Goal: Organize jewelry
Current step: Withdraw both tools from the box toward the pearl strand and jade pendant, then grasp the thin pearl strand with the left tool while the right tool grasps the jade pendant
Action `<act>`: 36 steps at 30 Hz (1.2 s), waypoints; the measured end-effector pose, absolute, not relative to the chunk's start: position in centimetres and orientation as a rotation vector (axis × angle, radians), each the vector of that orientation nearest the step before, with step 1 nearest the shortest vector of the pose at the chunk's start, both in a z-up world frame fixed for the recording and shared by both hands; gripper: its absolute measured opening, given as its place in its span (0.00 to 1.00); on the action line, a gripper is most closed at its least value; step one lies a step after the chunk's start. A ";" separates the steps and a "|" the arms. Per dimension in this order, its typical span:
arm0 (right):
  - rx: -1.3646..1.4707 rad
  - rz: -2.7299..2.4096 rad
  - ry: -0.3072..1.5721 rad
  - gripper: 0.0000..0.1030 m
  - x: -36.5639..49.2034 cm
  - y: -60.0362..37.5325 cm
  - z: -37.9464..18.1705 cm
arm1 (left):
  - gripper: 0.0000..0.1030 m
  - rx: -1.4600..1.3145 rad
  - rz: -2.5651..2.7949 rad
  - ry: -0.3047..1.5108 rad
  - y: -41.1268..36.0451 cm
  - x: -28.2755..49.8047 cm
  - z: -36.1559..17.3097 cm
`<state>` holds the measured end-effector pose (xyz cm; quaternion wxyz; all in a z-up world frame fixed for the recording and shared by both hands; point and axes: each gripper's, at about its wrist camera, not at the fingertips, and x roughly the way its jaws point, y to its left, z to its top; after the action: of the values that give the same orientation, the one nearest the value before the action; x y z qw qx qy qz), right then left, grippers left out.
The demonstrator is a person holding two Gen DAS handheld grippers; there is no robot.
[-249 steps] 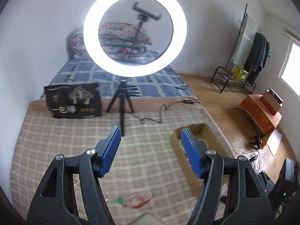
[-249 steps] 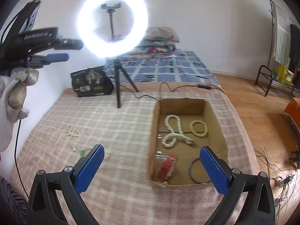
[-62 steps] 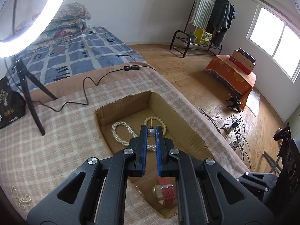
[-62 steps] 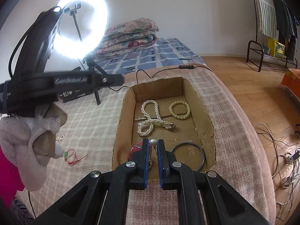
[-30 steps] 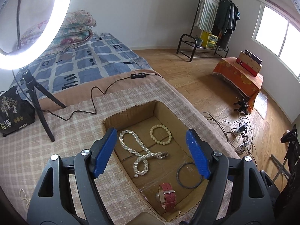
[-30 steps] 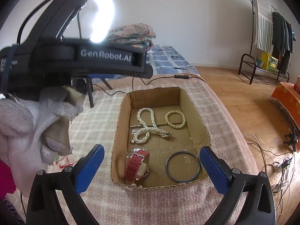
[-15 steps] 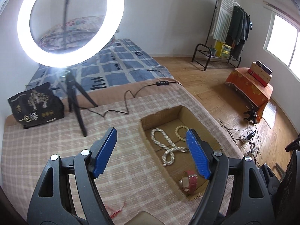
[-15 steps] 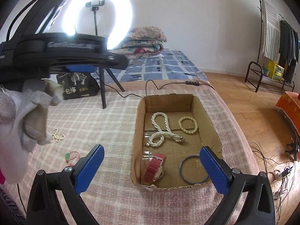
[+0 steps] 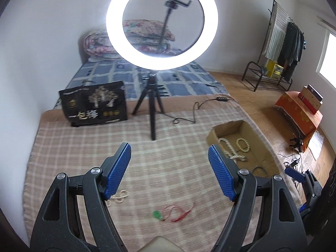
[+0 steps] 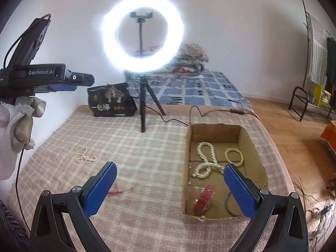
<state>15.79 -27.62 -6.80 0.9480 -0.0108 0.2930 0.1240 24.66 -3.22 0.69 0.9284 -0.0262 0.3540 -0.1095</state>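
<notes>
A cardboard box (image 10: 251,138) on the checked blanket holds a long pearl necklace (image 10: 206,159), a bead bracelet (image 10: 234,156), a red watch (image 10: 204,197) and a dark bangle (image 10: 230,204). The box also shows in the left wrist view (image 9: 257,136) at the right. A small pearl string (image 10: 85,156) and a red cord with a green pendant (image 9: 171,211) lie loose on the blanket. My left gripper (image 9: 169,171) is open and empty above the red cord. My right gripper (image 10: 168,189) is open and empty, left of the box.
A lit ring light on a tripod (image 9: 154,113) stands mid-blanket, its cable trailing right. A black bag (image 9: 94,104) stands at the back left. The bed with folded quilts (image 10: 189,63) lies behind. A clothes rack (image 9: 279,48) and wood floor are to the right.
Both grippers opened about a second ago after being shut over the box. The left gripper has since swung left, away from the box, toward the loose pieces on the blanket.
</notes>
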 end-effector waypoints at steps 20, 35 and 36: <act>-0.179 0.543 0.648 1.00 17.0 -16.4 -10.9 | 0.76 -0.246 -0.055 0.909 10.5 24.4 -7.7; -0.210 0.614 0.785 0.92 19.9 -13.1 -15.2 | 0.76 -0.317 -0.028 1.091 11.6 26.7 -15.0; -0.216 0.622 0.801 0.91 20.0 -12.8 -15.6 | 0.76 -0.309 -0.027 1.105 11.2 26.8 -15.4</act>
<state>20.00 -12.79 -15.58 0.8687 -0.1032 0.3827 0.2970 26.84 11.23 -15.44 0.8397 -0.1463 0.5228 -0.0126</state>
